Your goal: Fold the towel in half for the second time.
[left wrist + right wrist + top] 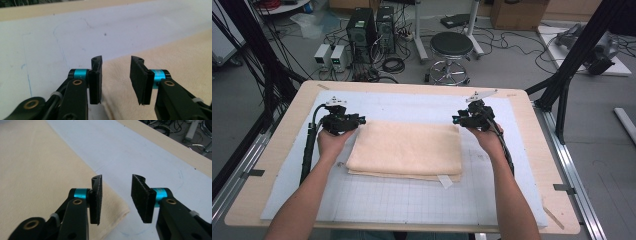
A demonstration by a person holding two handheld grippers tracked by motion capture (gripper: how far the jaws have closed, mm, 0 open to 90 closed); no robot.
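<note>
Both grippers, left gripper (361,120) and right gripper (454,119), have jaws apart, gripping nothing (each hovering at a far corner). Folded towel (407,149) lies flat, long axis running left-right across the mat (412,200).

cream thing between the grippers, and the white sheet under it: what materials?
Folded cloth: looks like soft woven or terry fabric, matte cream; fuzzy nap in the left gripper view, stacked edges, a small white tag. White mat: smooth, matte, probably paper or thin plastic, with a faint printed grid. Tabletop: pale wood or laminate look.

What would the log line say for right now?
work: folding towel | towel: folded flat on mat | left gripper: open, at far-left corner | right gripper: open, at far-right corner
</note>
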